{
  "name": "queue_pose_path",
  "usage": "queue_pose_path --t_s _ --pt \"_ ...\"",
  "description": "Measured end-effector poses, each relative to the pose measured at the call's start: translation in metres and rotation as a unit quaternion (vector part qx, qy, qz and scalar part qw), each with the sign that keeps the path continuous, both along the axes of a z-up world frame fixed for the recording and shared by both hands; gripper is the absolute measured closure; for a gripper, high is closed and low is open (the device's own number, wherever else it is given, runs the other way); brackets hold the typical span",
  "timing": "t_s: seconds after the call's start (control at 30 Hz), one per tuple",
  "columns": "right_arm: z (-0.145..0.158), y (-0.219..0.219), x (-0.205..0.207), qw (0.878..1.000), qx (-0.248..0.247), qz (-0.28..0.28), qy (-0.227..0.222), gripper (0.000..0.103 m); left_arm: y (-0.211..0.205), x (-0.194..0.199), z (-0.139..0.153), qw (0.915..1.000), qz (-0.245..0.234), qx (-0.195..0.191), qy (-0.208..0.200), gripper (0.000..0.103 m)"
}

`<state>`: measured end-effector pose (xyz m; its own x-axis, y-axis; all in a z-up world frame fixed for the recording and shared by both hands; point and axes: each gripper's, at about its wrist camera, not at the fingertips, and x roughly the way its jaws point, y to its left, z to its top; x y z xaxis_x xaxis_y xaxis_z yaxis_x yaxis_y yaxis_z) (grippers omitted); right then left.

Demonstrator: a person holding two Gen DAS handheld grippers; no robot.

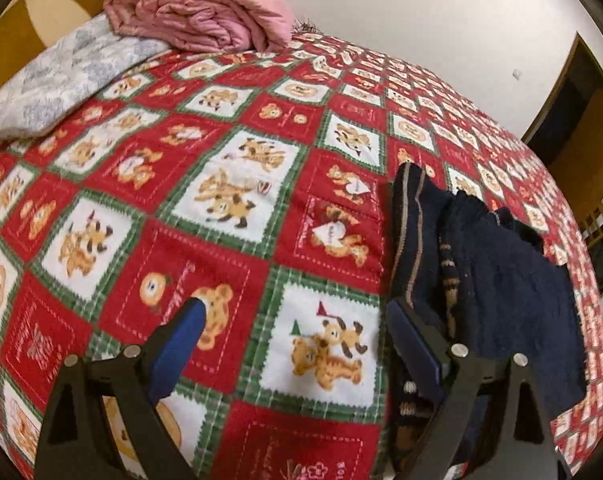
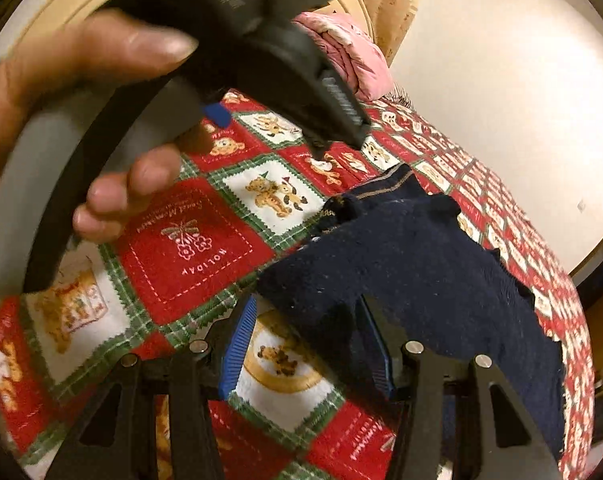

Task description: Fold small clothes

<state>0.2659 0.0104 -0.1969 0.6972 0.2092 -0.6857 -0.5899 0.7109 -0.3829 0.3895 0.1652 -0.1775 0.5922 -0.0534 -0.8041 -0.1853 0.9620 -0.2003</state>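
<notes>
Two hand-held grippers over a navy sweater point(image 2: 413, 264) on the bed point(image 1: 221, 184)

Left hand-held gripper point(image 1: 293, 320) gapes wide beside the sweater, empty; right hand-held gripper point(image 2: 305, 328), half-open, straddles the sweater's edge.

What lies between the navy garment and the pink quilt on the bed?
Only bare bedspread: nothing lies on it between the navy garment and the pink quilt. The left wrist view shows this best.
</notes>
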Motion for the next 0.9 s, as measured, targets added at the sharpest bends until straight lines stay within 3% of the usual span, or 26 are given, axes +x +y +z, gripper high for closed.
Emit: queue_pose_path --t_s 0.17,0.5,0.63,0.9 --pt "-0.007 -0.004 0.011 0.999 -0.002 -0.035 -0.007 0.050 -0.008 0.008 0.001 0.9994 -0.009 0.035 -0.002 0.009" --pt "-0.019 0.003 0.004 0.998 -0.021 -0.028 -0.044 0.058 -0.014 0.027 -0.005 0.9980 -0.018 0.059 0.013 0.009" --pt "-0.019 0.003 0.003 0.998 -0.019 -0.027 -0.048 0.060 -0.023 0.036 0.001 0.9981 -0.057 0.024 0.002 0.009" --pt "-0.020 0.002 0.002 0.998 -0.015 -0.027 -0.051 0.061 -0.044 0.089 0.002 0.9912 -0.114 -0.061 0.028 0.009"
